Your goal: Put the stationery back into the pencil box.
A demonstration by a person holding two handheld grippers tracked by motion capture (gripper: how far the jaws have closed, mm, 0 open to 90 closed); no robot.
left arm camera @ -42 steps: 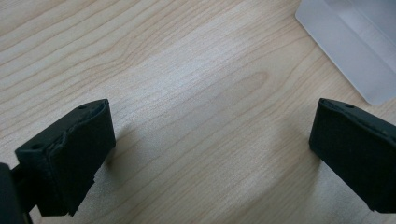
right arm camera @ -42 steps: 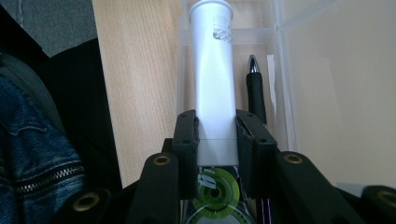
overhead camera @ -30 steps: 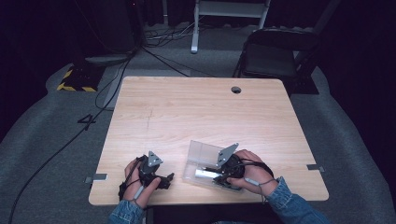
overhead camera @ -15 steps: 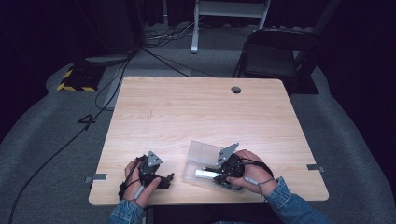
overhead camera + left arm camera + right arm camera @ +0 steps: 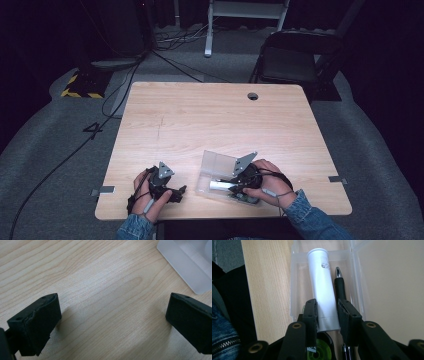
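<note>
A clear plastic box (image 5: 216,162) lies open near the table's front edge, its lid folded back. A white tube (image 5: 321,282) lies lengthwise in it, with a black pen (image 5: 340,288) beside it and a green round item (image 5: 318,351) at the near end. My right gripper (image 5: 327,311) reaches into the box and its pads press both sides of the tube (image 5: 218,185). In the high view the right gripper (image 5: 235,186) sits at the box's right end. My left gripper (image 5: 113,317) rests on bare wood, open wide with nothing between its fingers. It lies left of the box (image 5: 185,267).
The wooden table (image 5: 210,120) has a round cable hole (image 5: 252,96) at the back right. A folding chair (image 5: 292,60) stands behind the table. Cables run across the grey floor at the left. The table's front edge lies close behind both hands.
</note>
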